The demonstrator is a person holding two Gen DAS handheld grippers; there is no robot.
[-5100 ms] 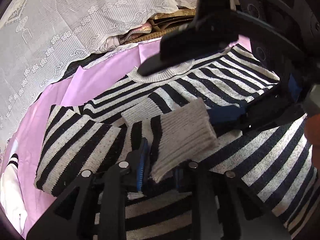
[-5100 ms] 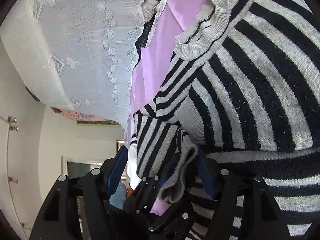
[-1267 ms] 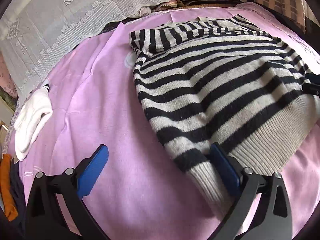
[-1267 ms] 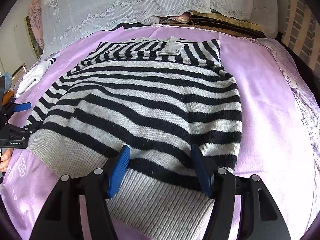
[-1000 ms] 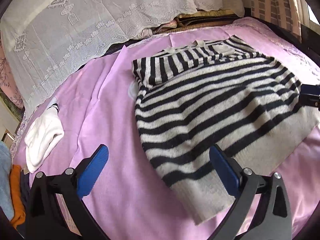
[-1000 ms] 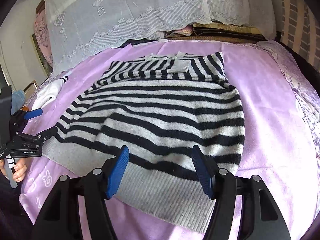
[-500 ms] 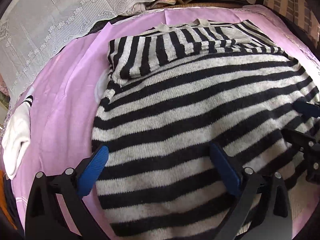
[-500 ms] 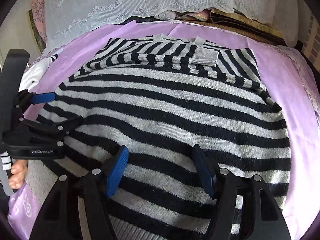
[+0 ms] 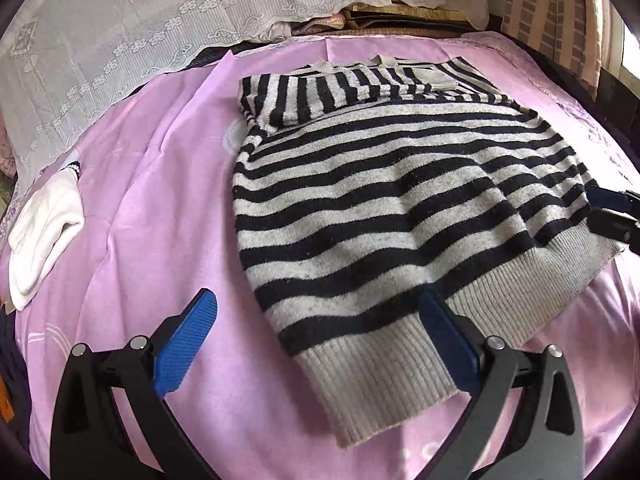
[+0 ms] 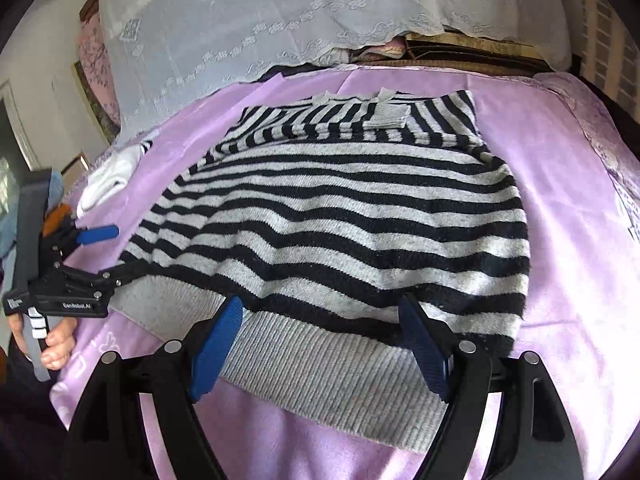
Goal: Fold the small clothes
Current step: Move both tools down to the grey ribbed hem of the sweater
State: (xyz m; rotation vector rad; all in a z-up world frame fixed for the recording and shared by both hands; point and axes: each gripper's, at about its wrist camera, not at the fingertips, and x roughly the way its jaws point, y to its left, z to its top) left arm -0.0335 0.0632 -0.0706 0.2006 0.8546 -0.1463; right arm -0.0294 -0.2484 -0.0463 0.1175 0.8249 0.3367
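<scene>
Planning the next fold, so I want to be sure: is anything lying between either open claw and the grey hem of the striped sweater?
Nothing visible. The right claw hangs open over the ribbed hem of the striped sweater, and the left claw is open at the hem's left corner. The white garment lies well aside on the purple sheet.

Both cameras sit low over the near edge of the bed, looking toward the far lace curtain (image 9: 132, 40). The left view looks from the near left corner of the striped sweater (image 9: 380, 184), the right from mid-hem; both share it.
</scene>
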